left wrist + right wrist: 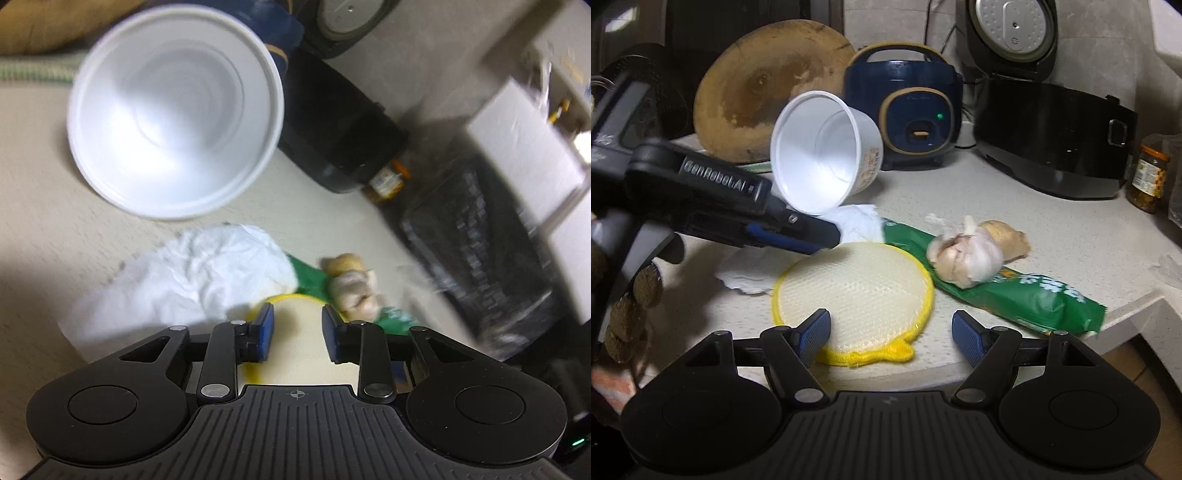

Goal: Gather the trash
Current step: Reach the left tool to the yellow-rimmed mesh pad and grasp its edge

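Round yellow-edged mesh scrubber (855,291) lies nearest. Both grippers, left (297,332) and right (891,334), have jaws apart. At eleven o'clock, the crumpled white tissue (858,221) rests on the surface: light, soft, pinch its bulk.

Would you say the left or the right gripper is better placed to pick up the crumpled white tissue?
Left, probably. The left gripper is open right beside the crumpled tissue, while the right gripper, also open, hovers near the yellow-rimmed pad, farther from it.

White plastic cup (820,155) with orange print, crumpled white tissue (192,273), green printed wrapper (1015,291), cream mesh pad (855,291) edged yellow, navy cooker (905,107) trimmed gold.
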{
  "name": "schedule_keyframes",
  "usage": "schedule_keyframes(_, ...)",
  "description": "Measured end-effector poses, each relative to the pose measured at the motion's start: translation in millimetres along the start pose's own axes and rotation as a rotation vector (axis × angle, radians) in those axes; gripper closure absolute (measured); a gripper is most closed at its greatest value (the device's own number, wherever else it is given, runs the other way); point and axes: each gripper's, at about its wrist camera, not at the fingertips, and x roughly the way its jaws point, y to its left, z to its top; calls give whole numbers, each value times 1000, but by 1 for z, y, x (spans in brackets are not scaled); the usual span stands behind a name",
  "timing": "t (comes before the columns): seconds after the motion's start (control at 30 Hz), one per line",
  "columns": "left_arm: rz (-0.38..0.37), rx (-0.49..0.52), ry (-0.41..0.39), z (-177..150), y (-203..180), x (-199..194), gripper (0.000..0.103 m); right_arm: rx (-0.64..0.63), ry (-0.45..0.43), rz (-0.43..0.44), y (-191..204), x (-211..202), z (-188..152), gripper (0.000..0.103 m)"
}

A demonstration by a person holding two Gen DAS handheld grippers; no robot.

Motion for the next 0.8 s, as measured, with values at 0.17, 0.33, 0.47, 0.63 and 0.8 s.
schedule_keyframes(0.17,104,70,-10,-1,-9,6,85,34,5,32,4,5,2,28)
schedule_keyframes(0.33,192,109,-66,-2,-11,3,84,94,13,50,-1,11,5,25)
schedule_keyframes(0.47,246,74,-104,3,-2,-3,80,124,21,91,0,14,9,26)
schedule_keyframes(0.63,149,50,-25,0,-2,7,67,78,14,74,8,16,9,35)
schedule_keyframes(0.8,0,-49,-49,4,7,-2,67,84,8,66,-1,15,8,36)
